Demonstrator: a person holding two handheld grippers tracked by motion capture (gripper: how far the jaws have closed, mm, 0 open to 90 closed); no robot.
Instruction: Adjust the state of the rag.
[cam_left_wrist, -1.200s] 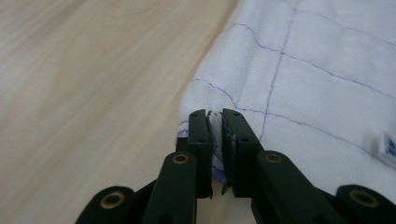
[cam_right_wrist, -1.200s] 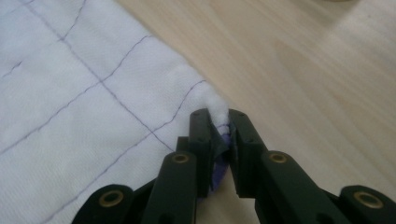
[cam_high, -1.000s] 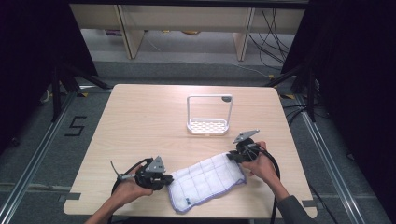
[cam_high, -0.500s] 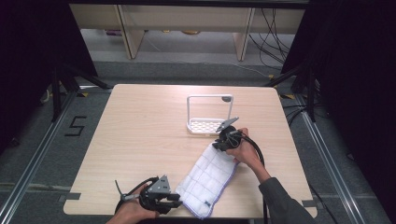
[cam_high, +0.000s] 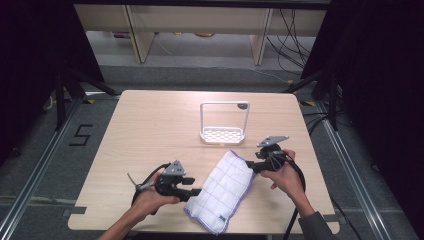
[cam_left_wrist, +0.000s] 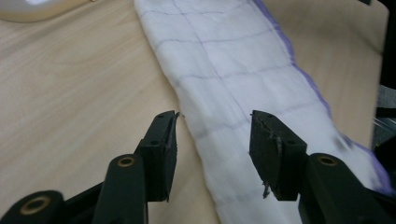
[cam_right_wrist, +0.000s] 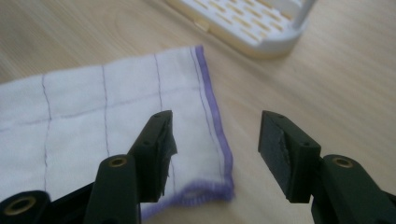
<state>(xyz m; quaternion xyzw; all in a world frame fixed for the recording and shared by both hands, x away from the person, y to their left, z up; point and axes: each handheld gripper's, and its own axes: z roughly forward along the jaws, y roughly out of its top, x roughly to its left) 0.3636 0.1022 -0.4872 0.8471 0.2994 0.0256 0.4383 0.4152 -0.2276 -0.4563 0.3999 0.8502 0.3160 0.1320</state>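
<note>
A folded white cloth (cam_high: 220, 192) with purple grid lines and a purple hem lies slantwise on the wooden table (cam_high: 150, 130), near the front edge. My left gripper (cam_high: 198, 191) sits at the cloth's left side. In the left gripper view the left gripper (cam_left_wrist: 212, 126) has just been opening; the cloth (cam_left_wrist: 233, 60) lies flat beneath its jaws, unpinched. My right gripper (cam_high: 251, 167) is at the cloth's upper right corner. In the right gripper view the right gripper (cam_right_wrist: 215, 119) has also just been opening, above the hemmed corner of the cloth (cam_right_wrist: 93, 116), with nothing gripped.
A white plastic rack (cam_high: 224, 122) with a slotted base and tall frame stands just beyond the cloth; its base (cam_right_wrist: 243, 18) lies close ahead of the right gripper. The table's front edge is near both hands. Dark frames and cables flank the table.
The cloth, stretched crosswise between both shut grippers, has turned to lie slantwise and narrower. Both grippers have opened and let it go. The right hand went towards the rack, then back right.
</note>
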